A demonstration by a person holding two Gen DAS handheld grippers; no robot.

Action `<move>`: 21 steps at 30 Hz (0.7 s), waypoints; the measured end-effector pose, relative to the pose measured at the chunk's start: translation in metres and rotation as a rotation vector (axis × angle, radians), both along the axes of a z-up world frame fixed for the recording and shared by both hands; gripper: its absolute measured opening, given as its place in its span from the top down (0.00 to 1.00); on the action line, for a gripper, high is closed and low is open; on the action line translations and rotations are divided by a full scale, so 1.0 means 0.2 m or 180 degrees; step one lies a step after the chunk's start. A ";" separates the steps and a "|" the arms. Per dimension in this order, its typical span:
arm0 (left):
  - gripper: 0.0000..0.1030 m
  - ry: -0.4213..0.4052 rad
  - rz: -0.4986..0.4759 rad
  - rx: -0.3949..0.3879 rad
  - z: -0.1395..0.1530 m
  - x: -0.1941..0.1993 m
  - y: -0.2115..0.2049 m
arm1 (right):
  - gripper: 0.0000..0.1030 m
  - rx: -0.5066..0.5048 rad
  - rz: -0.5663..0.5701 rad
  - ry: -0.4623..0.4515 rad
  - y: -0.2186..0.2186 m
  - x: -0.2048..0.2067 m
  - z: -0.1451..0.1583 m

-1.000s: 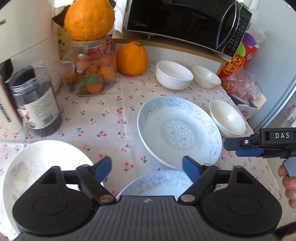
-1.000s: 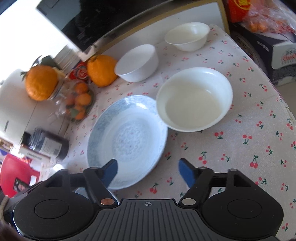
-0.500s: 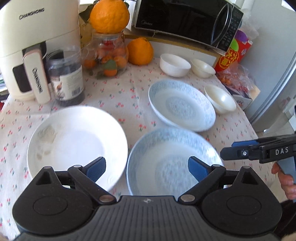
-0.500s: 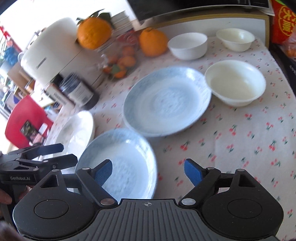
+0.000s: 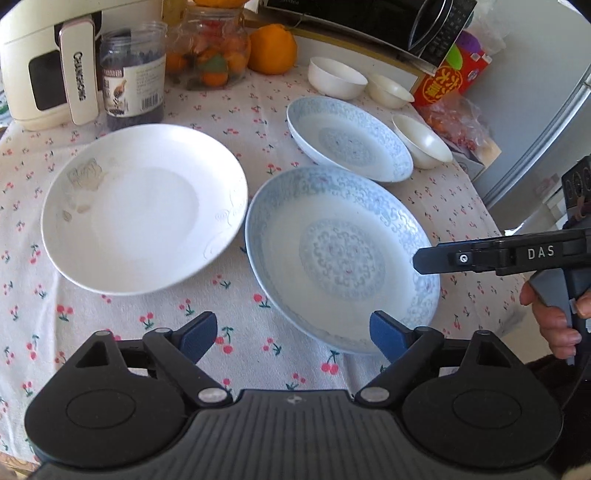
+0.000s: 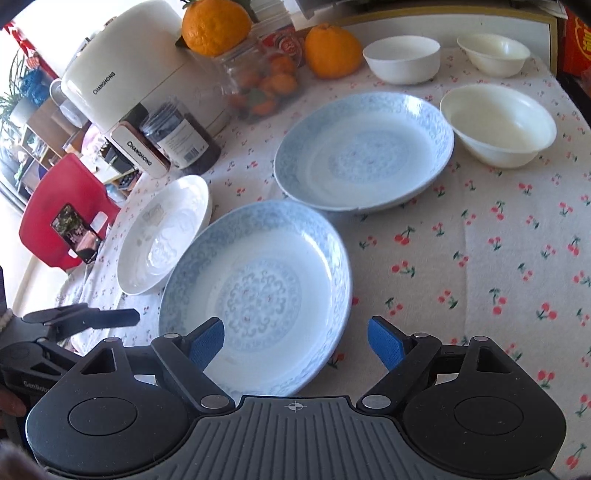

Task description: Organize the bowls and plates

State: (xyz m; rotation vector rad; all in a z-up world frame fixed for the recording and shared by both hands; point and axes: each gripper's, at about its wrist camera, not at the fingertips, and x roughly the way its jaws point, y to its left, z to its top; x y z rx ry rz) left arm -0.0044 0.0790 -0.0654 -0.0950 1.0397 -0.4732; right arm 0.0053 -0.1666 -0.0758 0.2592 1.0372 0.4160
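- Left gripper (image 5: 293,336): jaws closing, nothing gripped; above cloth beside near blue plate (image 5: 341,254);
- Right gripper (image 6: 295,341): released, over that plate's near rim;
- White plate (image 5: 142,206): left.

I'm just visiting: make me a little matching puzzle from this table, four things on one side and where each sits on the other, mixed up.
1. plain white plate
2. dark jar
3. nearer blue-patterned plate
4. big orange

a. on top of the glass jar
b. left of the nearer blue-patterned plate
c. beside the white appliance
d. closest to both grippers

Pairs: 1-b, 2-c, 3-d, 4-a
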 end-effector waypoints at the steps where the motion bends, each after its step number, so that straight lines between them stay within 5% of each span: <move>1: 0.22 0.0024 -0.0021 -0.0032 0.00 0.00 0.00 | 0.16 -0.0001 -0.0009 0.0010 0.00 0.00 -0.01; 11: 0.50 0.0187 -0.0048 -0.0169 -0.05 0.03 -0.02 | 0.18 -0.0086 -0.0058 0.0038 0.02 0.00 -0.04; 21: 0.64 0.0223 0.0038 -0.0151 -0.08 0.05 -0.01 | 0.46 -0.0186 -0.0055 0.0045 0.04 0.00 -0.07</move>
